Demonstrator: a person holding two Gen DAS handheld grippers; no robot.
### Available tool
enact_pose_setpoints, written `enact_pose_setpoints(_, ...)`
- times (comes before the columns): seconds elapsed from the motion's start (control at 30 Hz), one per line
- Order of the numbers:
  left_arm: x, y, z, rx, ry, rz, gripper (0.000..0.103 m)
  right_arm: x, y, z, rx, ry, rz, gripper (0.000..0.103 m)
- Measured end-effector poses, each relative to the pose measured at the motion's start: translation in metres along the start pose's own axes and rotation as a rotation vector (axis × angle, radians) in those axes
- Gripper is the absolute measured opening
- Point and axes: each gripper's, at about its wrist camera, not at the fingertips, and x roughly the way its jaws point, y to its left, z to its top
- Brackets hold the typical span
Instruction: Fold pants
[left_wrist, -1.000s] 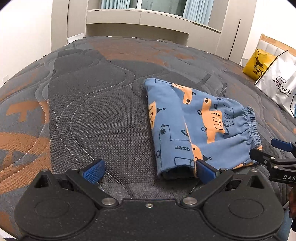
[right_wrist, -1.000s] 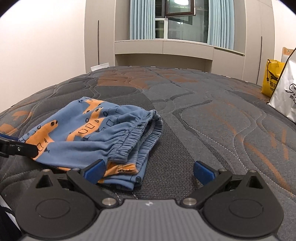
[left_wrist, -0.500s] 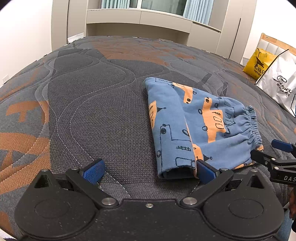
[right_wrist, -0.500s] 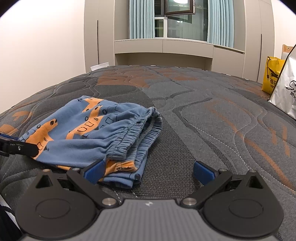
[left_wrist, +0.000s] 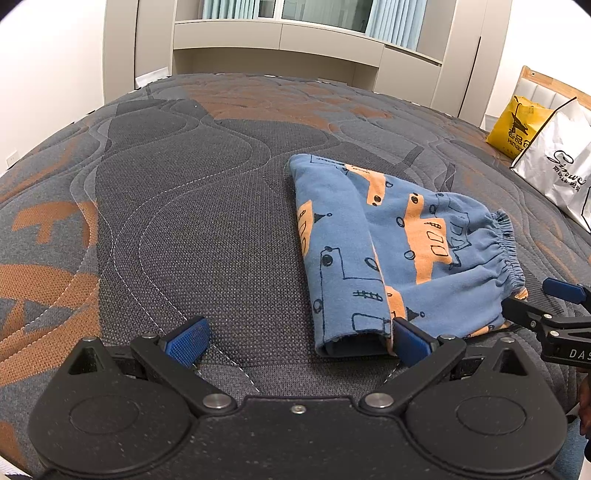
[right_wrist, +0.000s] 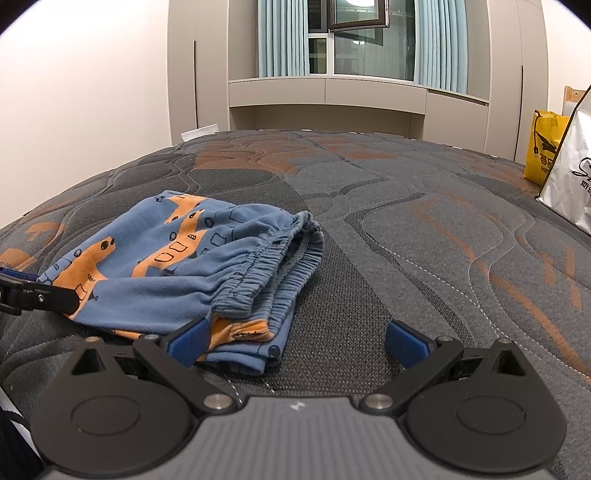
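Folded blue pants with orange print lie on a quilted mattress near its front edge. The left gripper and right gripper hover beside them, both spread wide, holding nothing.

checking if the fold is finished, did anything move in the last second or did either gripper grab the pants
Barely anything changed. Both views drift slightly, with no clear move. The folded pants lie in the same shape on the mattress. The left gripper and right gripper stayed wide open at the near edge of the pants, holding nothing. The bags stayed put.
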Motion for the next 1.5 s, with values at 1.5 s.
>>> enact_pose_setpoints(1.5, 0.020, 0.000, 0.043, -0.113, -0.064, -0.010, 0.102, 0.048, -0.014, 0.058, 0.106, -0.035, 0.101, 0.103)
